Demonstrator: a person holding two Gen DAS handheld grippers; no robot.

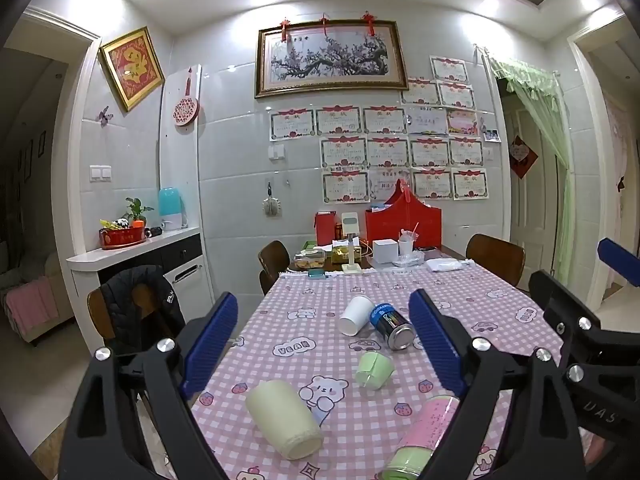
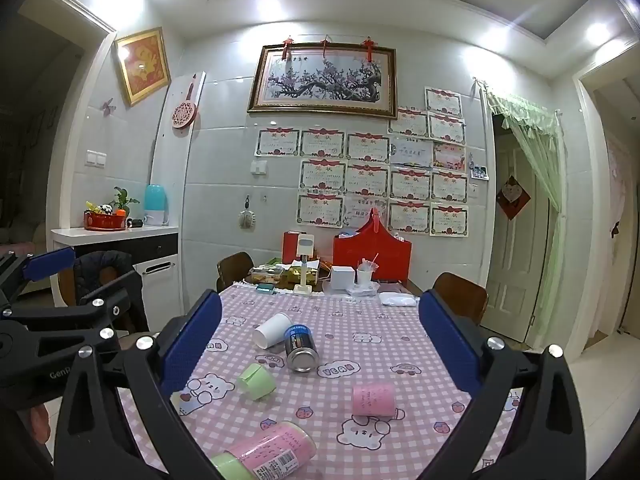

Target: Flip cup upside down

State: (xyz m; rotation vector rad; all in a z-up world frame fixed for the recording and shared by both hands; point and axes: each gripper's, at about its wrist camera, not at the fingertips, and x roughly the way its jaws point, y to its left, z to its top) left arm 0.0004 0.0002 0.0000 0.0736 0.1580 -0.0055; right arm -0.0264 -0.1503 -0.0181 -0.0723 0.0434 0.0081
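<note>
Several cups lie on their sides on a pink checked tablecloth (image 1: 320,312). A cream cup (image 1: 283,418) lies near the front left. A small green cup (image 1: 374,369) (image 2: 257,382) lies mid-table. A white paper cup (image 1: 355,314) (image 2: 273,329) lies beside a blue can (image 1: 390,325) (image 2: 301,347). A pink cup (image 2: 373,400) lies to the right. A pink and green tumbler (image 1: 424,436) (image 2: 269,453) lies at the front. My left gripper (image 1: 324,344) is open and empty above the table. My right gripper (image 2: 320,344) is open and empty too.
The far end of the table holds red gift bags (image 1: 402,222), a white box (image 1: 385,250), food trays and a small stand. Wooden chairs (image 1: 496,259) stand at both sides. A jacket hangs on a chair (image 1: 136,304) at the left. A counter (image 1: 132,248) stands by the left wall.
</note>
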